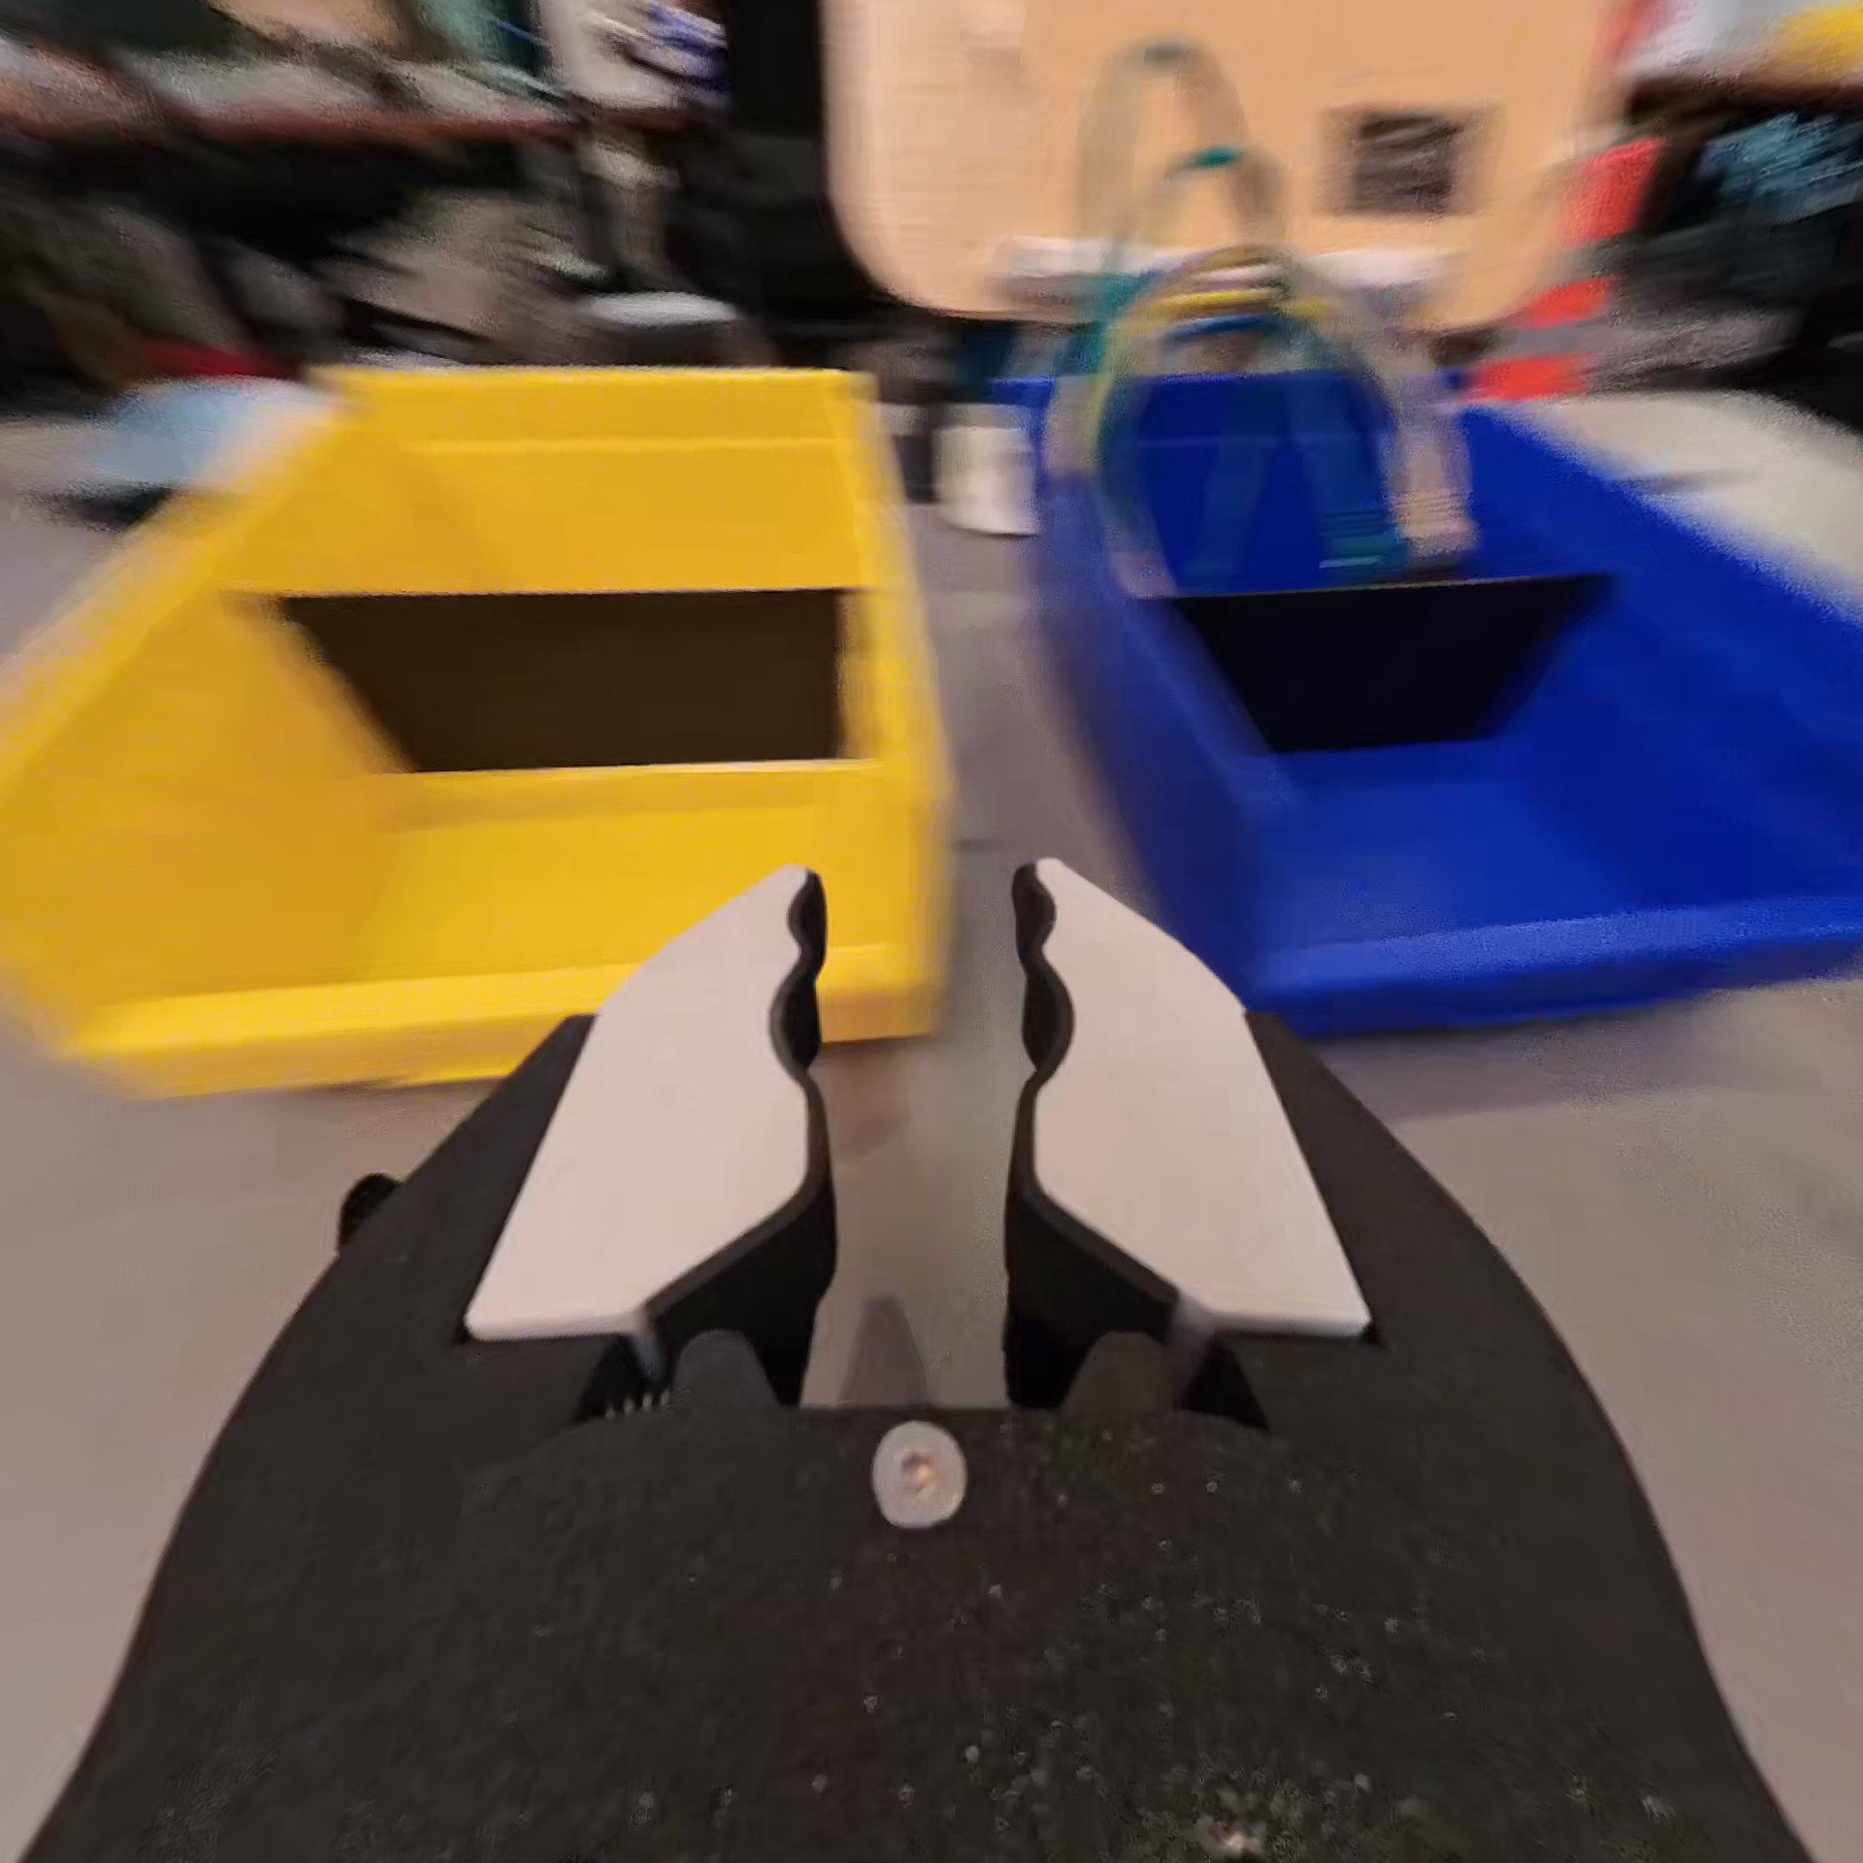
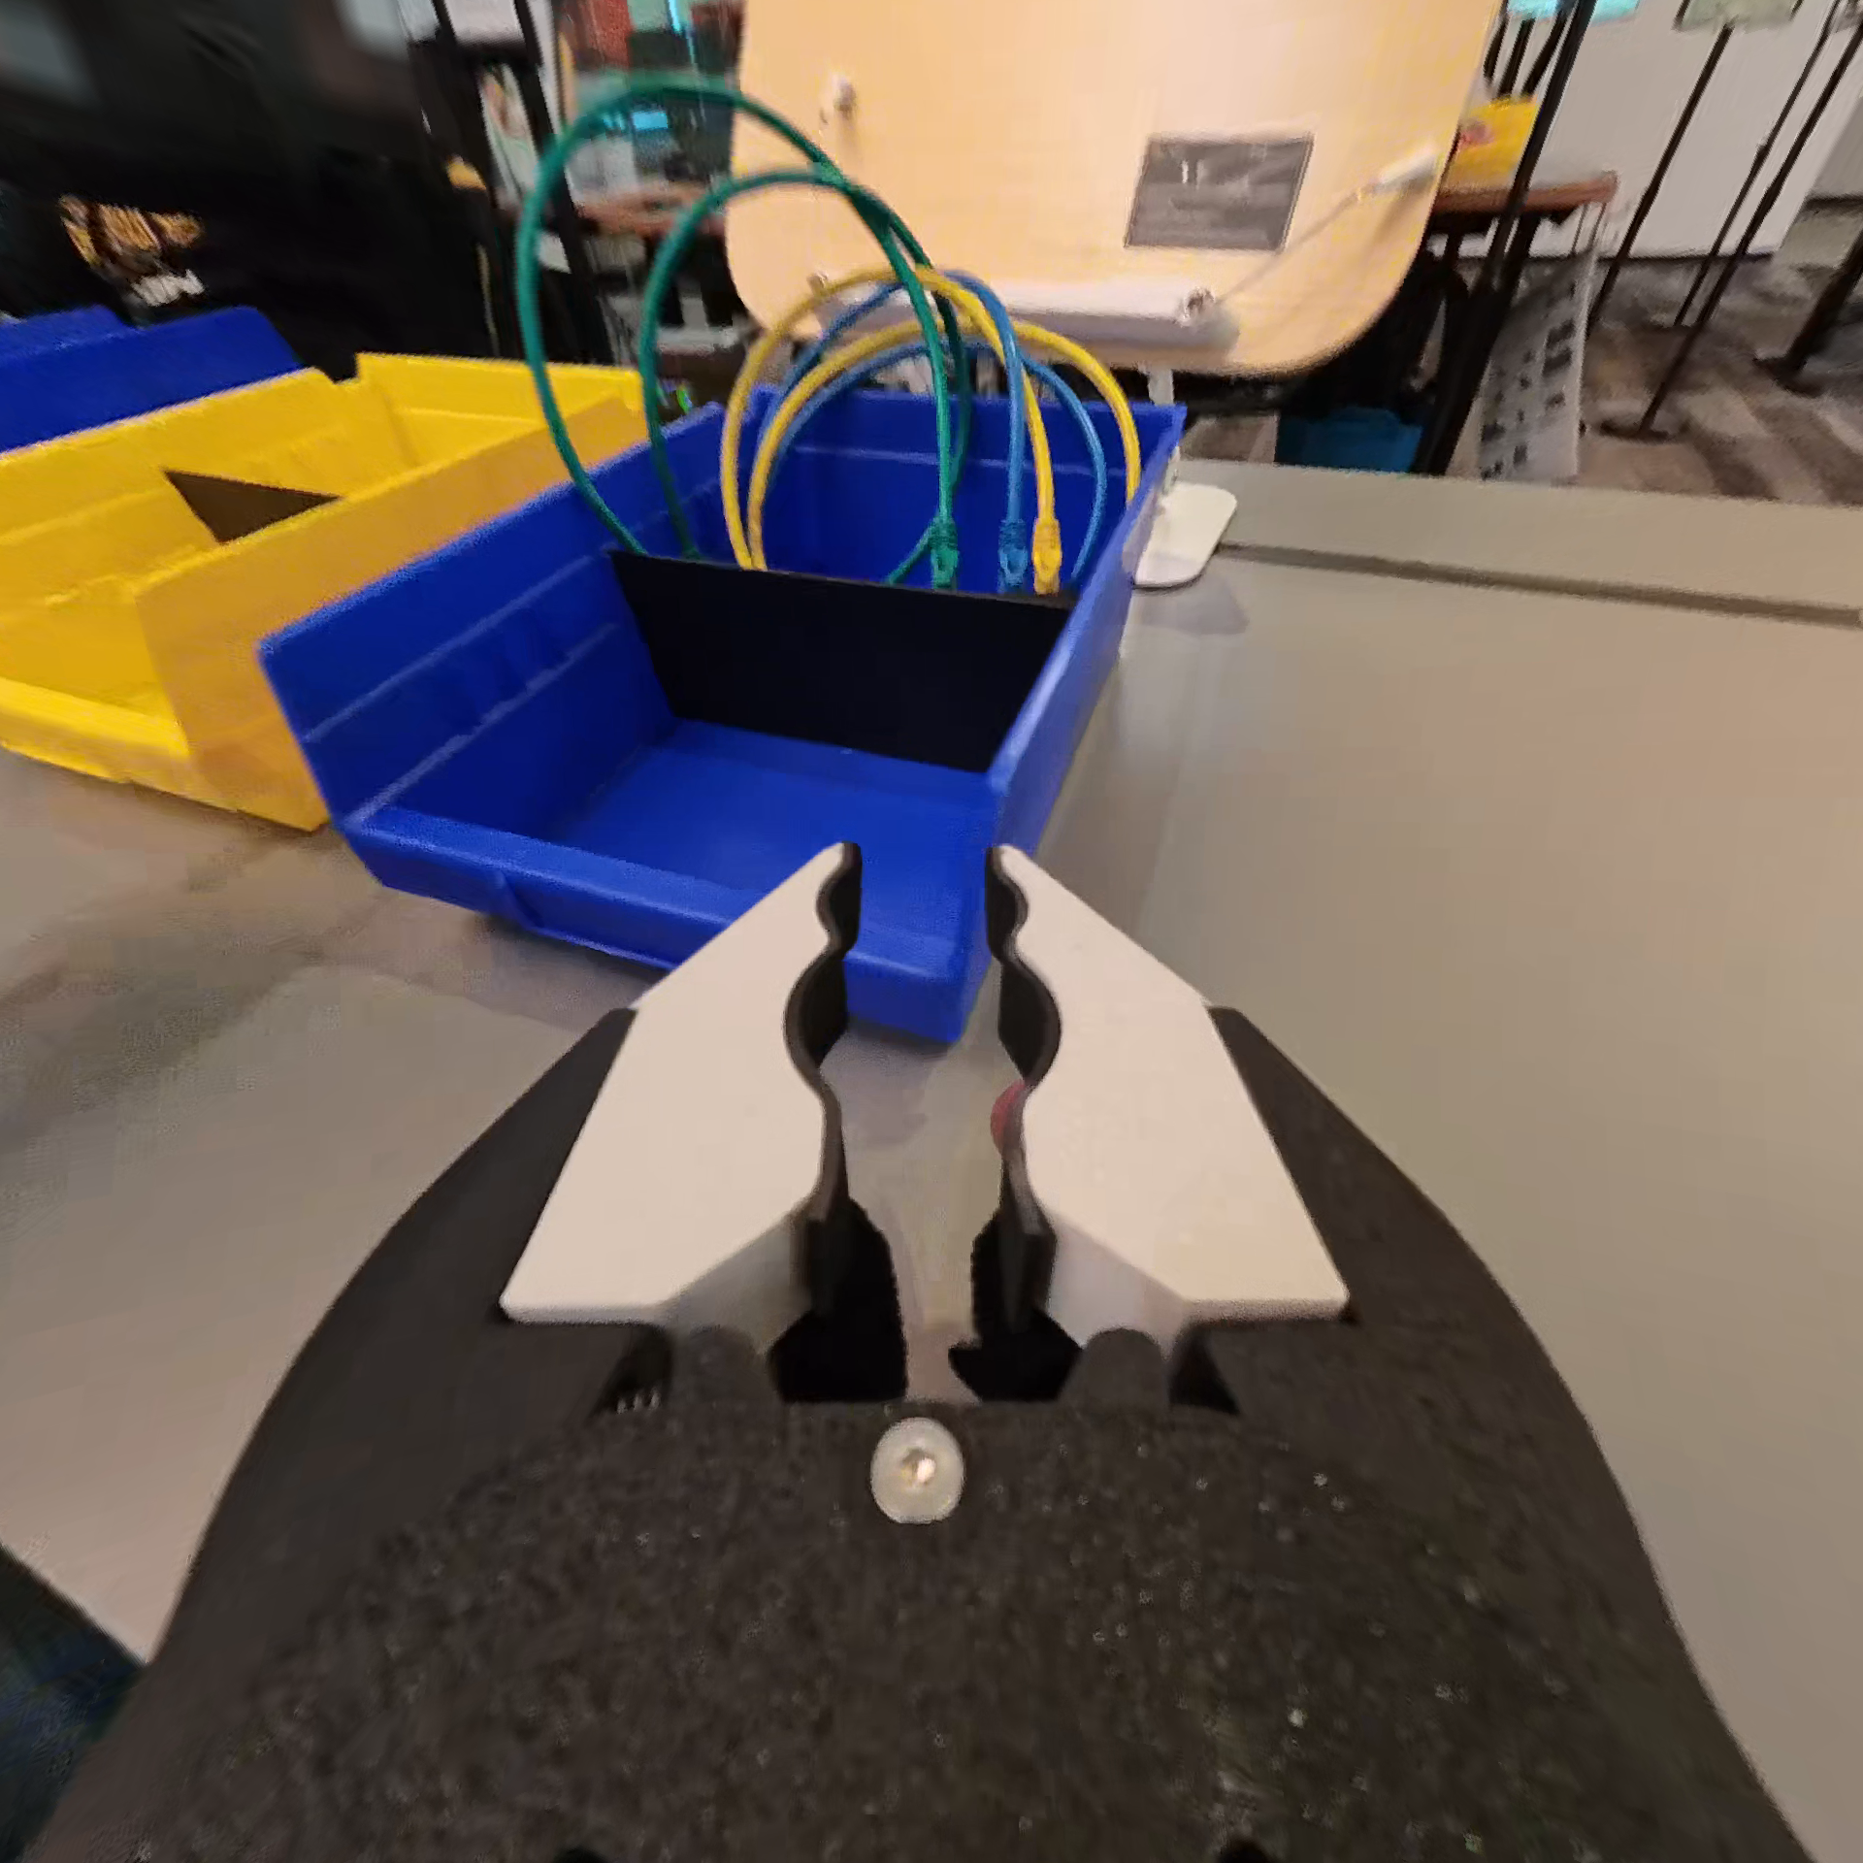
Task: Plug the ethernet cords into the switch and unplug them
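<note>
Green (image 2: 595, 302), yellow (image 2: 1008, 343) and blue (image 2: 1079, 423) ethernet cords loop up out of the back half of a blue bin (image 2: 484, 706), behind a black divider (image 2: 857, 675). Their plug ends (image 2: 1008, 549) hang down behind the divider; the switch is hidden there. The cords show blurred in the left wrist view (image 1: 1240, 302) over the same blue bin (image 1: 1512, 887). My left gripper (image 1: 917, 897) is open and empty, low over the table before the gap between the bins. My right gripper (image 2: 922, 872) is open and empty at the blue bin's front edge.
A yellow bin (image 1: 403, 907) with a dark divider stands left of the blue bin; it also shows in the right wrist view (image 2: 202, 655). Another blue bin (image 2: 121, 363) sits behind it. A tan board (image 2: 1059, 151) on a white stand (image 2: 1185, 534) rises behind the bins. Grey table (image 2: 1462, 907) lies on the right.
</note>
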`<state>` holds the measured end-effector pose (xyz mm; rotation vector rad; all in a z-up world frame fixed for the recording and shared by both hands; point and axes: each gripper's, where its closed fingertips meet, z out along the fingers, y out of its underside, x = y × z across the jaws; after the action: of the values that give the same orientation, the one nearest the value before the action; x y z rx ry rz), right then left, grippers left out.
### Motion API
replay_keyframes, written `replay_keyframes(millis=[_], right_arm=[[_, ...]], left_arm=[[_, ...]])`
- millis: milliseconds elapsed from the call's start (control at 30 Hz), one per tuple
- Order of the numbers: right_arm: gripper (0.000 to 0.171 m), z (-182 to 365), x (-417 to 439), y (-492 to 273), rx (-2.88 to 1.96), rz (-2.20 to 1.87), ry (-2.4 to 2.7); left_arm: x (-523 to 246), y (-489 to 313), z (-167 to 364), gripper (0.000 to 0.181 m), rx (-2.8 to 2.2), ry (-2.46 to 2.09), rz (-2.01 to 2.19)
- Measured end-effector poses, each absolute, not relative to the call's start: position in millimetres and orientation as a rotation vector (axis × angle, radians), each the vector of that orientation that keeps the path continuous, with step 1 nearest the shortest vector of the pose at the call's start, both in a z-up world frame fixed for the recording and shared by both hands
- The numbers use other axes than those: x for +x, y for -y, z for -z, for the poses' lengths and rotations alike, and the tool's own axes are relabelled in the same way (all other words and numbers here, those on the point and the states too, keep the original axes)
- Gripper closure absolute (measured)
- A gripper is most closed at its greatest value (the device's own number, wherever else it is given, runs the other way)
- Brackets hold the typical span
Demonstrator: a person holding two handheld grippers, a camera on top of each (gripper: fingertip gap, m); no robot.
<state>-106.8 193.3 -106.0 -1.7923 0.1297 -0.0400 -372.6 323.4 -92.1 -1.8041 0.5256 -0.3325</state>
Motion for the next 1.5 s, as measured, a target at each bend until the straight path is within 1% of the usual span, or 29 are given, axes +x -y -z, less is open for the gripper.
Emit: replay_keyframes(millis=[67, 133, 200, 267, 300, 367, 433, 467, 500, 533, 667, 767, 833, 900, 933, 967, 1000, 1067, 1133, 1167, 1267, 1367, 1500], right_arm=[[0.15, 89.8, -113.4, -190.0, -1.729, 0.002, -0.188], [0.15, 64.1, -145.1, -185.5, -1.647, -0.184, -0.185], [0.155, 51.5, -191.6, -180.5, -1.6, -0.294, -0.062], [0.155, 63.3, -242.1, -177.2, -1.633, -0.324, 0.097], [0.154, 74.1, -265.2, -175.8, -1.657, -0.331, 0.163], [0.154, 95.6, -309.8, -171.0, -1.702, -0.389, 0.296], [0.153, 104.8, -343.0, -167.4, -1.722, -0.439, 0.41], [0.152, 104.0, -355.9, -168.5, -1.708, -0.453, 0.467], [0.152, 103.0, -365.6, -172.6, -1.695, -0.45, 0.522], [0.15, 104.0, -370.8, -179.9, -1.704, -0.424, 0.565], [0.15, 116.1, -367.6, -224.1, -1.835, -0.337, 0.554], [0.138, 122.7, -349.9, -259.1, -1.887, -0.274, 0.383], [0.116, 126.5, -342.9, -274.1, -1.881, -0.244, 0.292], [0.104, 132.7, -337.4, -284.5, -1.87, -0.181, 0.235], [0.102, 135.5, -337.7, -287.2, -1.87, -0.18, 0.22], [0.11, 139.3, -342.3, -286.8, -1.896, -0.213, 0.225], [0.127, 143.3, -343.8, -285.6, -1.927, -0.226, 0.222], [0.154, 141.6, -332.3, -284.4, -1.944, -0.16, 0.163], [0.166, 139.5, -318.3, -282.6, -1.953, -0.013, 0.193], [0.169, 134.7, -312.3, -280.5, -1.947, 0.001, 0.183], [0.169, 107.1, -297.7, -272.3, -1.873, -0.051, 0.142], [0.169, 46.1, -274.3, -259.4, -1.699, -0.026, 0.076], [0.169, -49.0, -228.2, -228.8, -1.489, 0.061, 0.045]], left_arm=[[-438.6, -354.2, 91.8, 0.146, -1.808, -0.406, 0.173], [-473.6, -380.7, 98.2, 0.138, -1.828, -0.363, 0.314], [-487.8, -396.8, 117.2, 0.136, -1.876, -0.44, 0.465], [-503.5, -414.7, 124.7, 0.128, -1.891, -0.423, 0.451], [-509.2, -424.3, 124.2, 0.132, -1.894, -0.41, 0.426], [-513.4, -444.5, 120.6, 0.129, -1.89, -0.376, 0.425], [-509.3, -460.1, 125.2, 0.133, -1.901, -0.412, 0.411], [-507.8, -464.7, 129.7, 0.141, -1.905, -0.46, 0.371], [-505.1, -465.7, 131.6, 0.165, -1.893, -0.515, 0.343], [-501.9, -463.3, 132.1, 0.179, -1.887, -0.554, 0.34], [-505.3, -431.1, 135.3, 0.177, -2.018, -0.56, 0.376], [-518.6, -399.0, 135.8, 0.178, -2.05, -0.478, 0.334], [-521.6, -374.3, 136.8, 0.178, -2.065, -0.509, 0.275], [-523.6, -349.8, 137.6, 0.178, -2.094, -0.539, 0.216], [-524.3, -338.3, 137.7, 0.177, -2.098, -0.538, 0.19], [-524.2, -327.1, 137.7, 0.177, -2.099, -0.53, 0.173], [-522.8, -316.1, 137.5, 0.177, -2.1, -0.523, 0.158], [-519.4, -297.6, 136.8, 0.176, -2.089, -0.53, 0.071], [-510.8, -281.0, 131.6, 0.175, -2.052, -0.556, -0.01], [-505.1, -273.3, 124.7, 0.175, -2.011, -0.548, -0.034], [-489.3, -254.2, 91.2, 0.174, -1.824, -0.495, -0.136], [-465.8, -236.5, 43.1, 0.174, -1.632, -0.422, -0.127], [-419.5, -219.2, -40.0, 0.175, -1.399, -0.407, -0.039]])
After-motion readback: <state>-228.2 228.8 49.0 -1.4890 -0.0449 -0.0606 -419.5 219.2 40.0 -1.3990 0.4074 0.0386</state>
